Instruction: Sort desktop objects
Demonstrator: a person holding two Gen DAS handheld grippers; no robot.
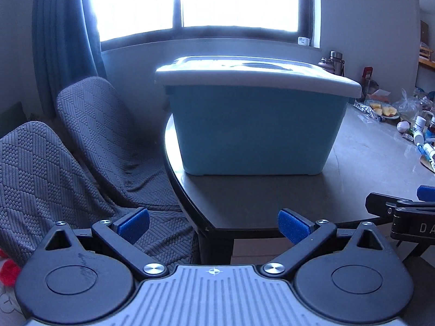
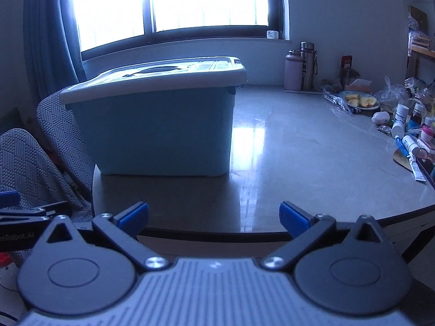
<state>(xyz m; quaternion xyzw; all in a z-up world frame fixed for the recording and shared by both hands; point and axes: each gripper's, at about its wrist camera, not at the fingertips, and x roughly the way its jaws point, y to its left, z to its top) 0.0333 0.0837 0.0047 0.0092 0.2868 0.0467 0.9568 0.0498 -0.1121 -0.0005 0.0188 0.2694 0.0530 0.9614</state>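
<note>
A light blue storage box (image 1: 255, 130) with a closed white lid (image 1: 258, 77) stands at the left end of the grey table (image 1: 367, 163); it also shows as the box (image 2: 157, 133) in the right wrist view. My left gripper (image 1: 214, 225) is open and empty, short of the table's near edge. My right gripper (image 2: 214, 218) is open and empty too, over the front edge. Small bottles and tubes (image 2: 407, 135) lie scattered at the table's right side, and show as bottles (image 1: 421, 135) in the left wrist view.
Two chairs with grey knitted covers (image 1: 89, 141) stand left of the table. A plate of cut fruit (image 2: 359, 102), plastic bags and two flasks (image 2: 301, 66) sit at the back right. A bright window and blue curtain (image 1: 62, 35) are behind.
</note>
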